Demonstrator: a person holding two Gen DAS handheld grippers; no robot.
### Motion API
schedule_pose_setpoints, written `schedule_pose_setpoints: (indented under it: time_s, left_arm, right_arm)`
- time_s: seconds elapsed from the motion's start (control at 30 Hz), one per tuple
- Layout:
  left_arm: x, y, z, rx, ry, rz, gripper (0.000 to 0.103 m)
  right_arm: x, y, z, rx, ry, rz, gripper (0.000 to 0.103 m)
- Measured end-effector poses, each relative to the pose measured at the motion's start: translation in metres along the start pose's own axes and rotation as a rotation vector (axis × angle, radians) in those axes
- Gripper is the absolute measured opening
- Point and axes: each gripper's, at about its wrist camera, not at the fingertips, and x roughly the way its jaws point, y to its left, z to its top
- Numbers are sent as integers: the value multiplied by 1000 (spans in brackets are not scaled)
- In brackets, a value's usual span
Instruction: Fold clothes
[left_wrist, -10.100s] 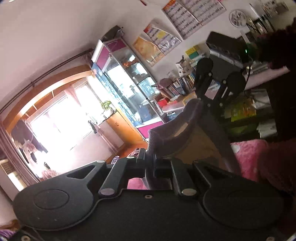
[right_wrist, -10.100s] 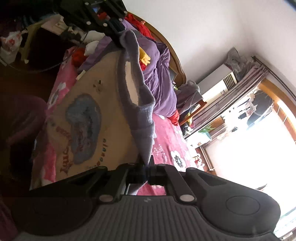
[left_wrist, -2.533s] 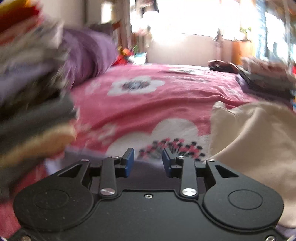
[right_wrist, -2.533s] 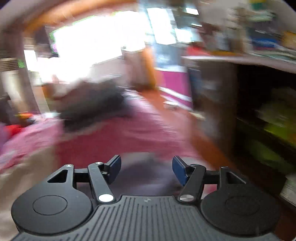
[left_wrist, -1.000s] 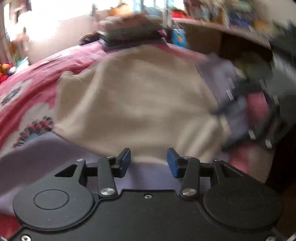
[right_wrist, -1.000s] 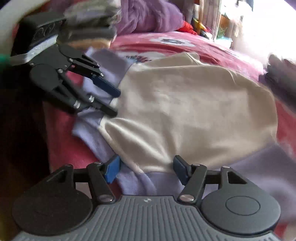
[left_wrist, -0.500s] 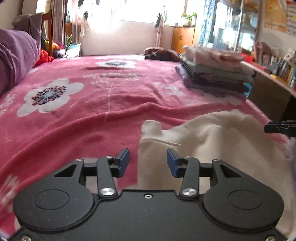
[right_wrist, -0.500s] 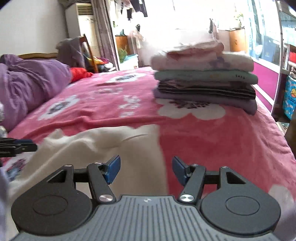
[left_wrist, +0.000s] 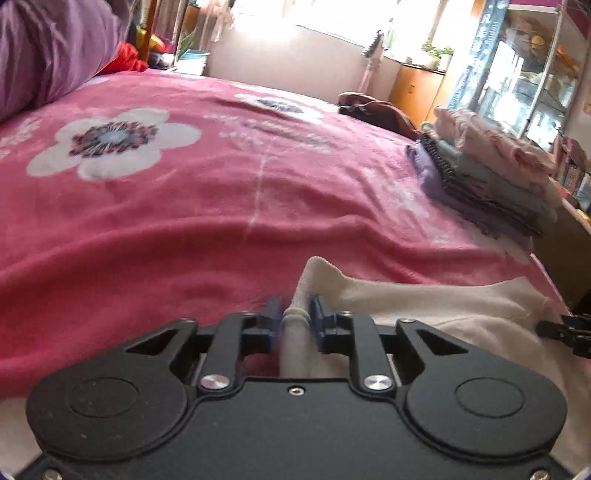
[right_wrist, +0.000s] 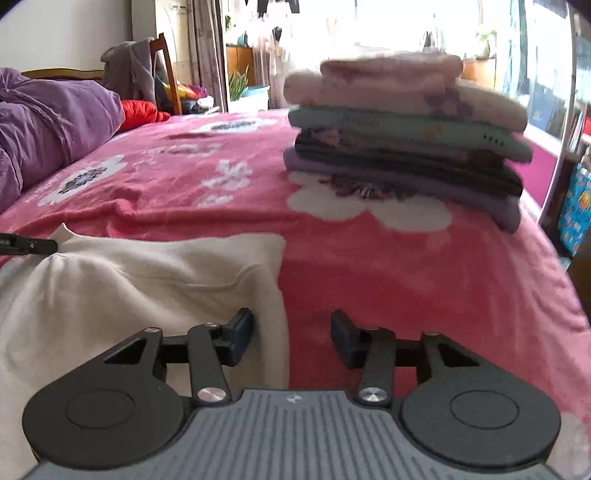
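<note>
Cream garment (left_wrist: 424, 299) in left tool (left_wrist: 295, 314)

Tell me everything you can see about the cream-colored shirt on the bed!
The cream garment looks like soft knit cloth, plain on the side that shows. It lies spread, a bit rumpled, on the pink flowered blanket, near the stack of folded clothes but apart from it. The left gripper is shut on a bunched corner at its edge. The right gripper is open, straddling the opposite side edge, one finger over the cloth.
</note>
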Motion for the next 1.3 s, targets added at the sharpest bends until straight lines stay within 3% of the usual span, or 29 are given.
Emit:
schedule_pose_setpoints:
  time_s: [0.03, 0.13, 0.2, 0.27, 0.33, 0.4, 0.47, 0.53, 0.63, 0.67, 0.7, 0.73, 0.8, 0.87, 0.97, 1.03, 1.17, 1.3]
  left_arm:
    - [-8, -2, 3, 22, -18, 29, 43]
    - [-31, -11, 9, 100, -79, 102, 41]
    - [-40, -13, 10, 109, -91, 29, 40]
    - [-39, -18, 6, 111, -68, -103, 39]
    - [-25, -24, -1, 104, -13, -197, 41]
    - [2, -13, -10, 10, 59, -152, 41]
    - [13, 2, -12, -77, 68, -158, 35]
    - [10, 9, -8, -112, 74, -149, 29]
    - [-4, 25, -3, -189, 35, -182, 36]
    - [-14, 29, 0, -195, 5, -165, 50]
    - [-26, 33, 4, -182, -34, -128, 55]
    - [-39, 38, 7, -172, -71, -103, 55]
    - [-65, 57, 7, -199, -127, -103, 55]
    - [-89, 77, 0, -248, -172, -74, 55]
    - [-126, 110, -17, -331, -219, -1, 56]
    - [-149, 129, -32, -405, -239, 46, 56]
    - [-206, 162, -75, -568, -272, 89, 56]
    - [-240, 168, -114, -597, -208, 157, 56]
  right_arm:
    - [-5, 6, 2, -36, -21, -25, 47]
    - [-21, 19, 8, -115, -117, -39, 46]
    - [-23, 29, 10, -151, -136, 5, 44]
    - [-18, 34, 8, -141, -126, 126, 43]
    - [1, 29, 1, -51, -40, 167, 43]
    - [16, 9, -10, 78, 8, 170, 36]
    - [15, 1, -8, 92, 13, 139, 23]
    - [14, 9, -7, 18, 15, 103, 23]
    - [8, 9, -4, 17, 3, 98, 26]
    - [3, 10, -2, 3, -9, 79, 27]
    - [-4, 11, -2, -18, -29, 55, 33]
    - [-11, 13, -1, -31, -51, 37, 38]
    - [-25, 17, 2, -40, -90, 11, 56]
    - [-39, 21, 4, -18, -122, 26, 57]
    - [-58, 29, 3, 44, -146, 92, 71]
    - [-72, 42, -3, 60, -140, 168, 71]
    - [-111, 87, -22, -81, -155, 263, 69]
    - [-163, 148, -53, -239, -178, 385, 64]
